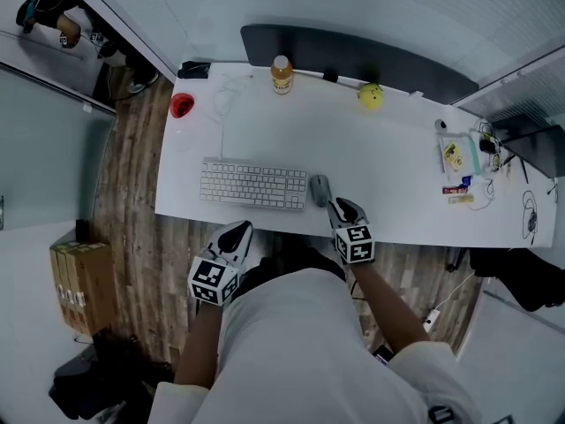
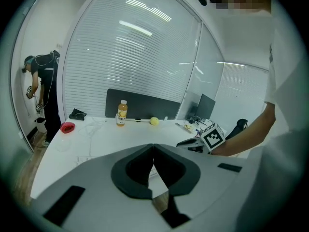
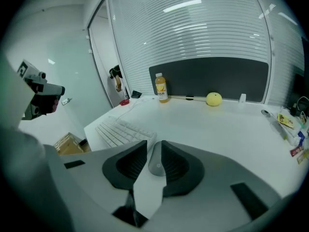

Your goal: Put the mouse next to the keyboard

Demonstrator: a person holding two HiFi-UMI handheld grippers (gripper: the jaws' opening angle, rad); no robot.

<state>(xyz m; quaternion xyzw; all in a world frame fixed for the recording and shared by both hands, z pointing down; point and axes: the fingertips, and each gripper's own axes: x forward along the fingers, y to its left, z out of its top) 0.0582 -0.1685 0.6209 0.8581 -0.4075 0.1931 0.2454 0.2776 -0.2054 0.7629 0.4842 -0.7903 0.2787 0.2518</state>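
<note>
Head view: mouse (image 1: 320, 190) on the desk (image 1: 380, 166) near its front edge, just beside the keyboard's (image 1: 252, 185) right end; right gripper (image 1: 340, 208) at that edge, near the mouse; left gripper (image 1: 240, 232) off the desk's front. Left gripper view: jaws together, empty. Right gripper view: jaws narrowly apart — mouse seen through the gap (not clamped), resting on the desk.

No words can be read. The label on the bottle (image 1: 282, 74) and a round logo on the mouse (image 3: 156, 161) are too small to make out. Cubes on the left hand-held gripper (image 1: 240, 230) and the right hand-held gripper (image 1: 342, 208) bear black-and-white square markers.
</note>
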